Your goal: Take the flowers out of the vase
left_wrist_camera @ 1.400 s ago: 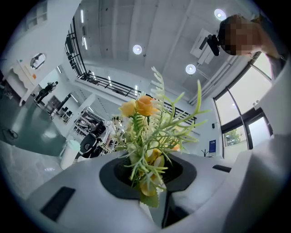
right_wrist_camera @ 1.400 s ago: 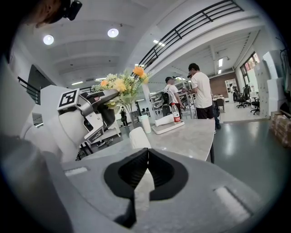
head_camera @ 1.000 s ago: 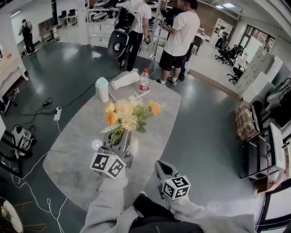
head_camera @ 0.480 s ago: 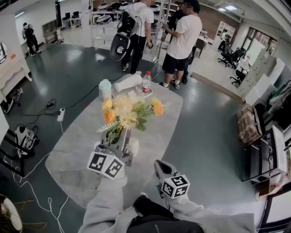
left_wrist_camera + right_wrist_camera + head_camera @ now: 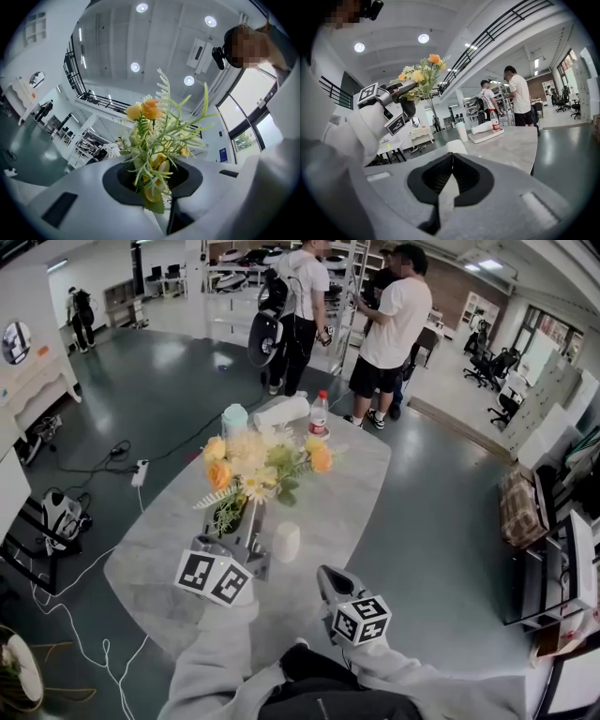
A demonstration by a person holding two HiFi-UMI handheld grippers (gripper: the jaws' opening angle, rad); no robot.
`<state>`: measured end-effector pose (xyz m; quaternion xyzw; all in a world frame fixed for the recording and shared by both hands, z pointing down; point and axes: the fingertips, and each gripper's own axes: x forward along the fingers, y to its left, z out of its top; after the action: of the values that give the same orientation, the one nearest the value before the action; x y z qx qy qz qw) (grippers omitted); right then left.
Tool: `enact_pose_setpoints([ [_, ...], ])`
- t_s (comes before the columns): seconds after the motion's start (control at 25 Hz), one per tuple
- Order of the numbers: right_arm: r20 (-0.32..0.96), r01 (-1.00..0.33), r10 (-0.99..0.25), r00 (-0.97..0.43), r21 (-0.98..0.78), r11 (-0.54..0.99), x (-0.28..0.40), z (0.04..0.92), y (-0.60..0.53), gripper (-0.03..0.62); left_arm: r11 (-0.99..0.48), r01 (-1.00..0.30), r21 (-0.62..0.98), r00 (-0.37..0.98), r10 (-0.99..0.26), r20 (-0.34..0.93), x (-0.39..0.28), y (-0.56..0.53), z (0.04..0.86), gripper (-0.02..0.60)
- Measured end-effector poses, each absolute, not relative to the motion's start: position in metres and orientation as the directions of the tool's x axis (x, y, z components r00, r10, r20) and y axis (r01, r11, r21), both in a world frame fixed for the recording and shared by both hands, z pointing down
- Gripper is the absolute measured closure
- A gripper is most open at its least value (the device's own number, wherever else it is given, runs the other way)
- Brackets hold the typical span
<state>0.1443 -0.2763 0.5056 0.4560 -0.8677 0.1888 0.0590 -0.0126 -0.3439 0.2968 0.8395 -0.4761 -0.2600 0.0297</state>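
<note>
Yellow and orange artificial flowers (image 5: 261,465) with green sprigs have risen over the last second, their stems pinched in the left claw (image 5: 246,524). The small white vase (image 5: 286,542) now stands alone on the grey marble desk (image 5: 159,532), so the bunch looks clear of it. The right claw (image 5: 327,579) sits closed and empty.

Grey counter (image 5: 178,549) carried, at its 12 o'clock end, a pale cup (image 5: 234,420), a white cylinder (image 5: 281,412) lying flat and a red-labelled bottle (image 5: 320,414). Two people (image 5: 394,324) stood beyond, 1 o'clock. Power strip (image 5: 141,472) on floor, 10 o'clock.
</note>
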Motion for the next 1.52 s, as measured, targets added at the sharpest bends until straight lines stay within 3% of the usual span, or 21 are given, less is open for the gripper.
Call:
enact_pose_setpoints([
  [0.36, 0.260, -0.762, -0.718, -0.646, -0.275, 0.586, 0.097, 0.502, -0.274, 0.594, -0.429, -0.844, 0.323, 0.302, -0.876, -0.376, -0.079, -0.324, 0.315, 0.479],
  [0.72, 0.265, -0.719, -0.669, -0.694, -0.292, 0.631, 0.039, 0.515, -0.264, 0.594, -0.311, -0.869, 0.385, 0.220, -0.939, -0.263, -0.149, -0.301, 0.378, 0.479],
  [1.04, 0.271, -0.707, -0.653, -0.707, -0.304, 0.638, 0.032, 0.522, -0.259, 0.594, -0.210, -0.855, 0.474, 0.174, -0.978, -0.119, -0.158, -0.278, 0.447, 0.479],
  [1.32, 0.280, -0.708, -0.651, -0.705, -0.316, 0.631, 0.030, 0.527, -0.262, 0.594, -0.184, -0.849, 0.496, 0.215, -0.977, 0.007, -0.142, -0.267, 0.500, 0.479],
  [1.52, 0.287, -0.710, -0.650, -0.703, -0.322, 0.626, 0.029, 0.528, -0.264, 0.594, -0.207, -0.840, 0.502, 0.244, -0.970, 0.008, -0.129, -0.256, 0.511, 0.479],
])
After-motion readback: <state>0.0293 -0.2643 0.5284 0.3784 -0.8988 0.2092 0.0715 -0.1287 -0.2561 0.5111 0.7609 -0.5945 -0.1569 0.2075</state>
